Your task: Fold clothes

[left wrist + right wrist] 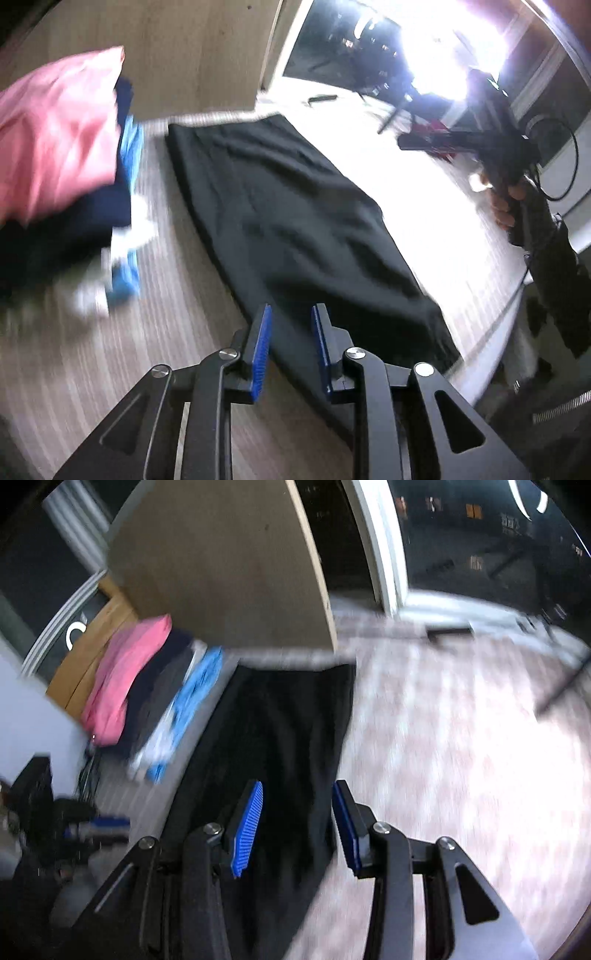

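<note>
From our left wrist camera we see our left gripper (290, 314) above the near end of a black garment (295, 221) that lies spread lengthwise on the striped surface (110, 369); our jaws stand parted with a clear gap between the blue pads (263, 350), and nothing is held between them; to the left sits a stack of folded clothes (74, 184), pink on top, dark layers beneath, blue and white at the side, apart from the black garment; a wooden board (184, 55) stands behind both; on the right our right gripper (461, 138) shows as a dark shape held in our right hand (502, 206) over the brightly lit part of the surface, and we cannot tell its jaws from here; the picture is blurred

From our right wrist camera our right gripper (297, 794) hangs over the near right edge of the black garment (280, 738); its jaws are wide apart and empty, the left pad over the cloth, the right one over the bare surface (461, 757); the stack of folded clothes (147, 694) lies left of the garment, just beside it; the wooden board (221, 561) rises behind; our left gripper (92, 827) appears blurred at lower left
</note>
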A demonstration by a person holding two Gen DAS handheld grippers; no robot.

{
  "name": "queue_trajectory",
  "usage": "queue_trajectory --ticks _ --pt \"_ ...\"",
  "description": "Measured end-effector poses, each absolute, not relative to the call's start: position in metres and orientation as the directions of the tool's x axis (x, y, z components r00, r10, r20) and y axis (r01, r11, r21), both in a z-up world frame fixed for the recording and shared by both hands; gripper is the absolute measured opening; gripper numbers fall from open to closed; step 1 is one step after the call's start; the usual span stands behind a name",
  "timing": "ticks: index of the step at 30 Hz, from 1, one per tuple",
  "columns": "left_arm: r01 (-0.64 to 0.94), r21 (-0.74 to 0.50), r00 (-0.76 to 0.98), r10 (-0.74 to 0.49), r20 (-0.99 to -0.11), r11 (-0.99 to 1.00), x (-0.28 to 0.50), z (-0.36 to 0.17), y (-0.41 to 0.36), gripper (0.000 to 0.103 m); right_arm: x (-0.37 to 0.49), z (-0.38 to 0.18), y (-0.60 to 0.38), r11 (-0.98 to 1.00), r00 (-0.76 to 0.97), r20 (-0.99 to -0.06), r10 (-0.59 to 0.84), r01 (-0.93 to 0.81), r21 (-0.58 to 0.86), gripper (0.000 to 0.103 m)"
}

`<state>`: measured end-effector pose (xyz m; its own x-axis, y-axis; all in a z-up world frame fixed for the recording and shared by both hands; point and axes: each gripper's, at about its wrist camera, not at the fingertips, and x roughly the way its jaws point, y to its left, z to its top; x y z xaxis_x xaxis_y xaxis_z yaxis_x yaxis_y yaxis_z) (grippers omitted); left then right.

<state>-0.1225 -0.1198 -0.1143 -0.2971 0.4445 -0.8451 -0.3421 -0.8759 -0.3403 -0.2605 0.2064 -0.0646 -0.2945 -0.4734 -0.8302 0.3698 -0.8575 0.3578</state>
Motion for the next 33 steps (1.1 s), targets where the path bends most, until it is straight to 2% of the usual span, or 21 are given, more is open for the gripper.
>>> queue_trajectory --ticks 1,3,8,11,16,18,20,24,26,27,30,33 --pt "-0.336 -0.352 -0.274 0.448 -0.851 -0.874 -0.112 -0.117 -0.117 0.034 -0.239 -0.065 0.212 -0.86 -0.268 -0.842 -0.468 0.358 0.364 0.049" --pt "-0.323 -0.375 -0.228 0.456 -0.86 -0.869 -0.09 -0.124 -0.113 0.037 -0.202 -0.082 0.219 -0.868 -0.214 -0.858 -0.466 0.301 0.396 0.053" --pt "-0.285 -0.428 -0.112 0.474 -0.874 -0.858 -0.037 -0.139 -0.101 0.037 -0.117 -0.131 0.23 -0.873 -0.081 -0.874 -0.479 0.149 0.465 0.053" --pt "-0.264 -0.441 -0.078 0.475 -0.877 -0.858 -0.019 -0.151 -0.096 0.037 -0.093 -0.146 0.219 -0.884 -0.069 -0.887 -0.456 0.154 0.442 0.053" --pt "-0.218 -0.464 -0.104 0.493 -0.864 -0.859 -0.015 -0.155 -0.096 0.037 -0.077 -0.139 0.204 -0.878 -0.107 -0.881 -0.461 0.199 0.435 0.053" --pt "-0.199 -0.475 -0.115 0.502 -0.857 -0.857 -0.014 -0.156 -0.097 0.034 -0.077 -0.14 0.195 -0.883 -0.103 -0.89 -0.444 0.222 0.414 0.053" --pt "-0.18 -0.487 -0.127 0.511 -0.85 -0.855 -0.013 -0.158 -0.097 0.015 -0.08 -0.145 0.186 -0.884 -0.092 -0.898 -0.429 0.247 0.397 0.053" --pt "-0.145 -0.515 -0.139 0.533 -0.835 -0.845 -0.012 -0.161 -0.098 0.008 -0.083 -0.156 0.172 -0.873 -0.06 -0.908 -0.414 0.309 0.378 0.053" --pt "-0.129 -0.531 -0.141 0.546 -0.826 -0.837 -0.011 -0.162 -0.099 0.007 -0.084 -0.159 0.171 -0.856 -0.035 -0.898 -0.438 0.323 0.404 0.044" --pt "-0.123 -0.54 -0.145 0.554 -0.82 -0.833 -0.01 -0.16 -0.1 0.007 -0.085 -0.161 0.171 -0.847 -0.023 -0.893 -0.45 0.328 0.418 0.03" --pt "-0.109 -0.567 -0.162 0.577 -0.8 -0.816 -0.004 -0.149 -0.103 0.007 -0.09 -0.156 0.172 -0.827 -0.004 -0.876 -0.482 0.331 0.454 0.024" --pt "-0.099 -0.573 -0.17 0.581 -0.796 -0.814 0.003 -0.143 -0.102 0.007 -0.09 -0.149 0.176 -0.805 0.014 -0.857 -0.516 0.333 0.49 0.023"
